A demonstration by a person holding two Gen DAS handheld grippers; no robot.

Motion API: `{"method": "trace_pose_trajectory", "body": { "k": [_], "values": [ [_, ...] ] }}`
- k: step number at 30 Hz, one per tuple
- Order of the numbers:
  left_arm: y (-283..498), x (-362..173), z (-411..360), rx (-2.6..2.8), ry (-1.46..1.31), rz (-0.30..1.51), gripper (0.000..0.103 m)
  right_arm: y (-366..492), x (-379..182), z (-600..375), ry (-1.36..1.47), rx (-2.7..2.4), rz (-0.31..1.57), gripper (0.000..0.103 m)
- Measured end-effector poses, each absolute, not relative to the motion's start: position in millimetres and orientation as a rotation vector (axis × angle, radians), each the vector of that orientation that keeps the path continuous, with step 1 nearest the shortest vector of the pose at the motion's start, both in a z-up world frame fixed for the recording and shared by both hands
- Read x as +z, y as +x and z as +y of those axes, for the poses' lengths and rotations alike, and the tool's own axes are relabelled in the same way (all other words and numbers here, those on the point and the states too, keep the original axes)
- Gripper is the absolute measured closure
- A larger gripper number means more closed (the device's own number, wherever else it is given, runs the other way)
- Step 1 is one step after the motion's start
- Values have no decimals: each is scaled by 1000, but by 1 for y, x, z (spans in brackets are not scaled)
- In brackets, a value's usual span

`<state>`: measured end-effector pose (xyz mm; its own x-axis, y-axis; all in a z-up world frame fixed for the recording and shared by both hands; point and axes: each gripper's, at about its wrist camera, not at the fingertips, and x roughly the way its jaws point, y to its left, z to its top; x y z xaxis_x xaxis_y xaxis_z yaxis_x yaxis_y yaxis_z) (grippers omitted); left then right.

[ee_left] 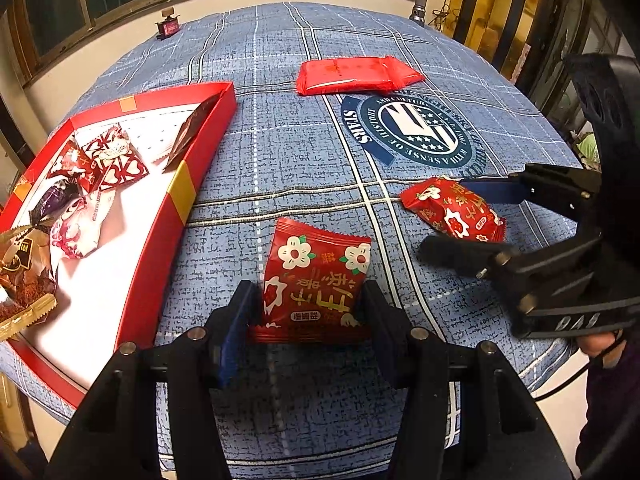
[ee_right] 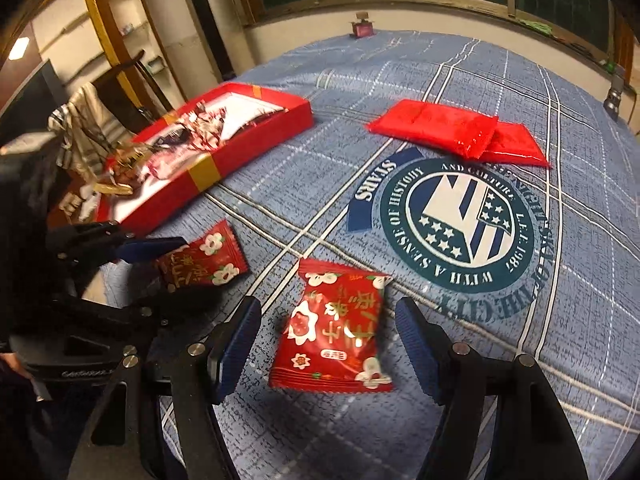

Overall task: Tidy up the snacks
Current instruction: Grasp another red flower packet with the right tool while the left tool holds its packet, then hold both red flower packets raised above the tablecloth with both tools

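Observation:
Two red snack packets with white flowers lie on the blue checked tablecloth (ee_left: 280, 128). My left gripper (ee_left: 310, 292) is shut on the nearer packet (ee_left: 316, 280), its pads pressing both sides; the right wrist view shows this gripper (ee_right: 196, 270) and packet (ee_right: 204, 264) at the left. My right gripper (ee_right: 328, 312) is open, and the second packet (ee_right: 336, 332) lies flat between its fingers with a gap on each side. In the left wrist view that gripper (ee_left: 444, 216) straddles the same packet (ee_left: 456, 210).
A shallow red box (ee_left: 200, 152) with a white floor holds several wrapped sweets at the left; the right wrist view also shows this box (ee_right: 248, 140). Two flat plain red packs (ee_left: 356, 74) lie farther back. A round printed emblem (ee_right: 460, 216) marks the cloth. A small red item (ee_left: 166, 28) stands at the far edge.

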<state>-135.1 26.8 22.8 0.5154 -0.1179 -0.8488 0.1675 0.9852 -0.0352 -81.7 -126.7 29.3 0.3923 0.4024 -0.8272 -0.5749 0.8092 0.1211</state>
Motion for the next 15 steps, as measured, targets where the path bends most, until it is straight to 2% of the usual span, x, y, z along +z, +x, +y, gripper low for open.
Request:
{"method": "trace_pose_trajectory", "body": {
  "k": [3,5,9,10,15],
  "values": [
    [-135,22,25,-172,72,1009,50,-86,27,-118,-247,570,967,33],
    [-135,22,24,-171,74,1003,50,-85,28,-119,-263,506,942,58],
    [-134,21,24,-167,77,986,52,-81,30,-127,-240,478,918,61],
    [-134,22,25,-165,69,976,59,-80,30,-129,-230,476,911,63],
    [-129,22,30,-167,32,959,60,-64,34,-155,-100,449,896,63]
  ]
}}
